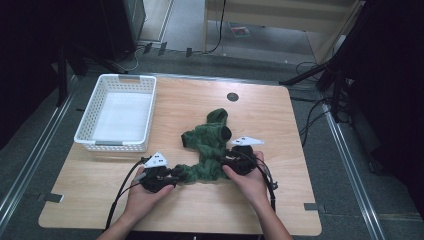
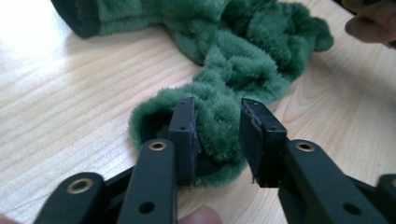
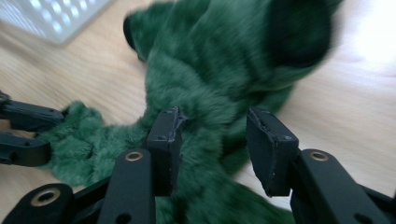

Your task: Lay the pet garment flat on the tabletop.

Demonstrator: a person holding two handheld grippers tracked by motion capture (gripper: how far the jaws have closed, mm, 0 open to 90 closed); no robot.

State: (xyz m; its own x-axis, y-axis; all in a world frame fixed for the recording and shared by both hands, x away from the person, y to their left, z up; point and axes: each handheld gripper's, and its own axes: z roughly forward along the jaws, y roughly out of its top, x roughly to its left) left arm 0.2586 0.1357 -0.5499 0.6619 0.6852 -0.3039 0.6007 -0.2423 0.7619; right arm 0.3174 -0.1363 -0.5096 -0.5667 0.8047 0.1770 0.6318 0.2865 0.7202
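1. A light wooden table (image 1: 280,200) with rounded corners stands on a grey floor, and a small dark round hole (image 1: 232,97) sits near its far edge.
2. Metal rails (image 1: 350,160) run along the floor on both sides of the table; black stands and loose cables crowd the right side, and pale wooden furniture stands at the back of the room.
3. A white plastic basket (image 1: 119,145) with a slotted wall sits on the far left part of the table, well apart from the hands.
4. A fuzzy green garment (image 1: 207,142) lies crumpled in the middle of the table, one dark-lined cuff pointing far, its near end stretched between the two grippers.
5. The left gripper (image 2: 217,128) is at the near left end of the garment; its jaws stand partly apart with a fold of green pile between them, the left pad against it, the right pad just beside it.
6. The right gripper (image 3: 212,135) is over the near right part of the garment, jaws partly apart astride the fabric, not pressing on it.
7. Nothing lies between the basket and the garment but bare wood.
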